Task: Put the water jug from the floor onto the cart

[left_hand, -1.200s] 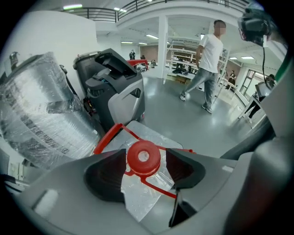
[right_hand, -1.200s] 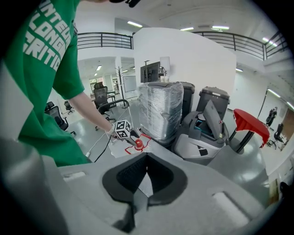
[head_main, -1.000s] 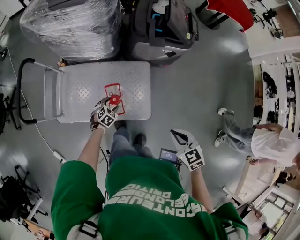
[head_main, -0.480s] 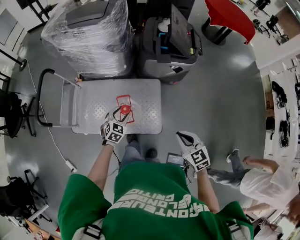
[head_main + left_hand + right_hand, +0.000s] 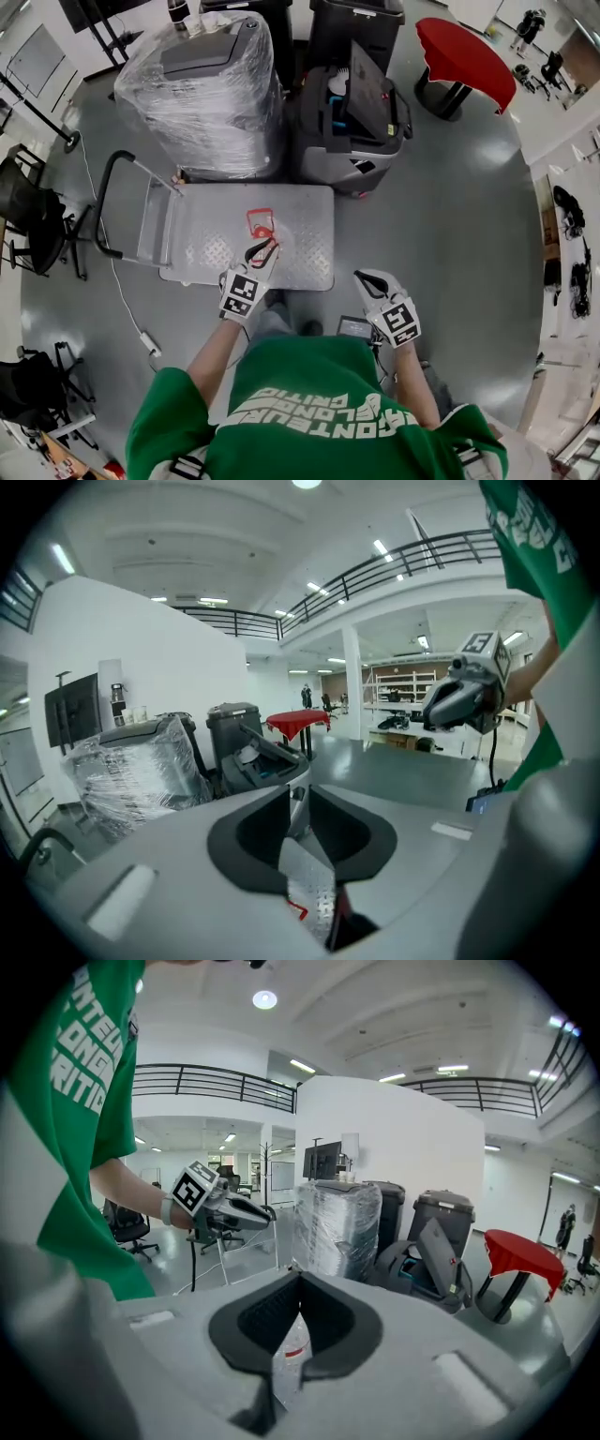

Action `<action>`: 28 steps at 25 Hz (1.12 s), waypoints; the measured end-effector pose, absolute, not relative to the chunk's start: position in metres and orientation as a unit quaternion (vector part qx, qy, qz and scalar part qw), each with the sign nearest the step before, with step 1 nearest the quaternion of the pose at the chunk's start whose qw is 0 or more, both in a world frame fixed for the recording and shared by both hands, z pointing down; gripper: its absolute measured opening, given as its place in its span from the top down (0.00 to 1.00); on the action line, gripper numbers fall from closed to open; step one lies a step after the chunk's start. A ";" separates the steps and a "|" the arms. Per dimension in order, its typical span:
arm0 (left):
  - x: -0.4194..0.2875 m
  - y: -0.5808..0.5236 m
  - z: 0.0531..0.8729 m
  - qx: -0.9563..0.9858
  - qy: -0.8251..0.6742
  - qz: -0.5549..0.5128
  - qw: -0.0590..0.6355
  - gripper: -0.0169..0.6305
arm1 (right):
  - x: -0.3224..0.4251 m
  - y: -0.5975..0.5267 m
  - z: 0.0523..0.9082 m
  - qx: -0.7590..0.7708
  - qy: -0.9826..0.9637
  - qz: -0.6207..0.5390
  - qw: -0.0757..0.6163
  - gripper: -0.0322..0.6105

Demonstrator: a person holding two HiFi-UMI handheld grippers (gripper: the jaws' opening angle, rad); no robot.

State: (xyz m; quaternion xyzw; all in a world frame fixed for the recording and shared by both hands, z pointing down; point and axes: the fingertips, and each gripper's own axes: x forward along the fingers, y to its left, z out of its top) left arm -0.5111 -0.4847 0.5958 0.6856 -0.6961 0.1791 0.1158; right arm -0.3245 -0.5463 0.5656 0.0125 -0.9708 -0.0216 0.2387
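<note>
Lifted off the water jug [image 5: 262, 223] since a second ago, the left gripper [image 5: 263, 249] hovers just beside it in the head view. The jug stands on the cart [image 5: 305, 211], with the right gripper [image 5: 364, 279] well apart.

Left gripper view: the jaws have just been closing and are nearly together, with nothing between them.

Right gripper view: the jaws are pressed together and empty.

The placing looks done. The next move probably calls only for backing both grippers away.

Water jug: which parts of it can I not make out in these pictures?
- Head view: the water jug on the cart is clear, so only its red top reads; the left gripper, jaws just closing, nothing between them, covers its near side.
- Left gripper view: that gripper's body hides all but a red bit.
- Right gripper view: the right gripper body leaves only a narrow slice between its jaws.
</note>
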 end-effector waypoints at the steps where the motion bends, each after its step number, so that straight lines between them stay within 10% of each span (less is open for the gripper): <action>1: -0.507 -0.484 0.587 0.688 -0.697 0.167 0.112 0.86 | -0.325 -0.546 0.564 0.011 -0.972 -0.023 0.234 0.96; 28: -0.439 -0.438 0.529 0.703 -0.701 0.067 0.095 0.95 | -0.321 -0.510 0.550 -0.025 -0.979 -0.031 0.200 0.96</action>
